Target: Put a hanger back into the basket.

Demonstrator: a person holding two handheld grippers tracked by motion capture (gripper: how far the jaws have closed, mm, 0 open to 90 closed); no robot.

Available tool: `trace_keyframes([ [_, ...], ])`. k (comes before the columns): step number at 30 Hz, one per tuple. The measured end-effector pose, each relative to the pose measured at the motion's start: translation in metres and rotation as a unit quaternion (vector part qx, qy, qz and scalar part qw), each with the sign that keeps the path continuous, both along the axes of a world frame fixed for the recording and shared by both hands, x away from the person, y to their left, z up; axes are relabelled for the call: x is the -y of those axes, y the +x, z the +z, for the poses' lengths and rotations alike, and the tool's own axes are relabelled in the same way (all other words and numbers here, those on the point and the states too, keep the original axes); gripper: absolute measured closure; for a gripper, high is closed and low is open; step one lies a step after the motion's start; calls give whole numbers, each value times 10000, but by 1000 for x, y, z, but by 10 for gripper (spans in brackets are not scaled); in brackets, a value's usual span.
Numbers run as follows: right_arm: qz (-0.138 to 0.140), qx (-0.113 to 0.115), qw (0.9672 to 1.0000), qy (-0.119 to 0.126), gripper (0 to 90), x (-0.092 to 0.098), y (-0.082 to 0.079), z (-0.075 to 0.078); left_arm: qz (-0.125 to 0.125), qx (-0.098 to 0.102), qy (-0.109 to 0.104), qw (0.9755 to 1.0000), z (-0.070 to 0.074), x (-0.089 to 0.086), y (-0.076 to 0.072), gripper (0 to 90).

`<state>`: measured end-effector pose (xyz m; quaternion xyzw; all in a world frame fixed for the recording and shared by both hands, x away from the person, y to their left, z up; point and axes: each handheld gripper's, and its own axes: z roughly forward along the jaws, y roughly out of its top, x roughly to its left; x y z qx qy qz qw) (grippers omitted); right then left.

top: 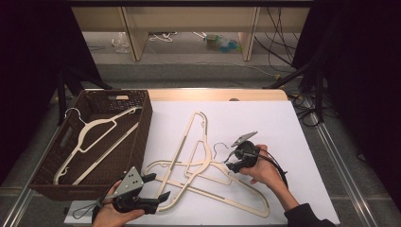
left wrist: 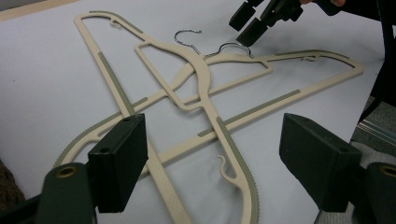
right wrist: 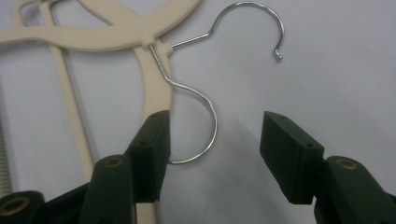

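Hands [top: 111,213] low; white table [top: 302,142]; dark room.

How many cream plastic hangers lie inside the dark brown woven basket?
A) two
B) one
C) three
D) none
B: in the high view, a single cream plastic hanger with a metal hook lies inside the dark brown woven basket; the other cream hangers lie in a tangle on the white table surface.

High view looks down over the tabletop [top: 293,123]; both tong views sit close, sharing the tangled hangers [left wrist: 205,88].
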<state>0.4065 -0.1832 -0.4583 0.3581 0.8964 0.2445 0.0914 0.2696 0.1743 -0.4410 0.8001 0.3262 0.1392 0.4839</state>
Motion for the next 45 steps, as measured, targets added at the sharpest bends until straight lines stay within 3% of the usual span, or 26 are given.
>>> trace_keyframes([
  [5,37,-73,9999,-120,482,-4,4,0,-61,33,24,10000,0,0,0,238],
  [14,271,-311,9965,-724,591,-19,9,-3,-141,45,25,9999,0,0,1,239],
  [18,295,-434,9960,-727,622,-19,12,-3,-156,40,21,9999,0,0,1,239],
  [20,283,-520,9954,-751,711,-17,16,-2,-112,-27,-20,9999,-1,1,0,239],
  [25,208,-628,9953,-705,800,-11,21,-1,-149,-2,-10,9999,-1,0,0,240],
  [30,150,-696,9940,-830,853,-5,25,0,-135,4,8,9999,0,0,0,241],
  [34,63,-780,9945,-701,857,-1,29,0,-163,-2,2,9999,-1,0,0,243],
  [35,-119,-873,9940,-647,818,-2,29,0,-165,-4,-2,9999,0,1,0,243],
  [36,-131,-889,9943,-568,729,-2,29,-1,-165,-4,-2,9999,0,1,0,243],
  [39,-119,-953,9939,-549,729,-4,27,-1,-167,-3,13,9999,-1,2,0,244],
  [40,-110,-868,9939,-664,754,-5,27,-1,-169,7,26,9999,-1,2,0,244],
  [45,-223,-895,9918,-887,756,-12,24,1,-182,23,24,9998,0,0,0,246],
])
